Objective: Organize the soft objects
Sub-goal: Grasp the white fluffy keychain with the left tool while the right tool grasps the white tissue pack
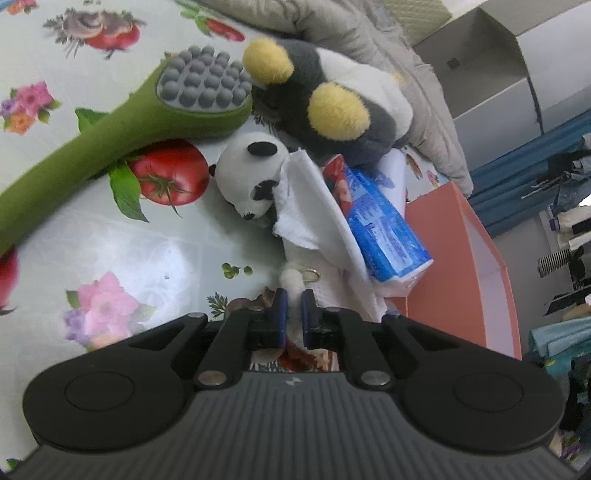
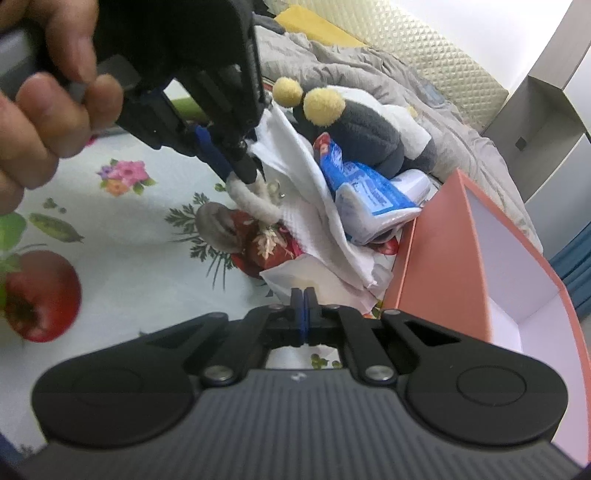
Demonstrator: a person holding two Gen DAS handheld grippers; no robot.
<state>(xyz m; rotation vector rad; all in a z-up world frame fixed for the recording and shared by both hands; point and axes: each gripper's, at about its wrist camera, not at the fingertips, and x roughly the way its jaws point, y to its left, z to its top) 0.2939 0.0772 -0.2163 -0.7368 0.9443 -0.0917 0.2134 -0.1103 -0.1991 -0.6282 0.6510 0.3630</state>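
Observation:
In the left wrist view my left gripper (image 1: 293,301) is shut on a white fuzzy limb of the panda plush (image 1: 247,173), which lies on the flowered tablecloth (image 1: 110,240). A white tissue sheet (image 1: 310,206) drapes over the panda's body. Against the sheet leans a blue tissue pack (image 1: 384,229), with a grey penguin plush (image 1: 332,92) behind. The right wrist view shows the left gripper (image 2: 242,173) pinching that limb (image 2: 255,201). My right gripper (image 2: 303,295) is shut on the near edge of the tissue sheet (image 2: 317,206), beside the pink box (image 2: 436,251).
A long green plush brush (image 1: 110,129) with grey bumps lies at the left. The open pink box (image 1: 454,266) stands at the right. A grey blanket (image 1: 369,33) is heaped behind the toys, and a hand (image 2: 44,85) holds the left gripper.

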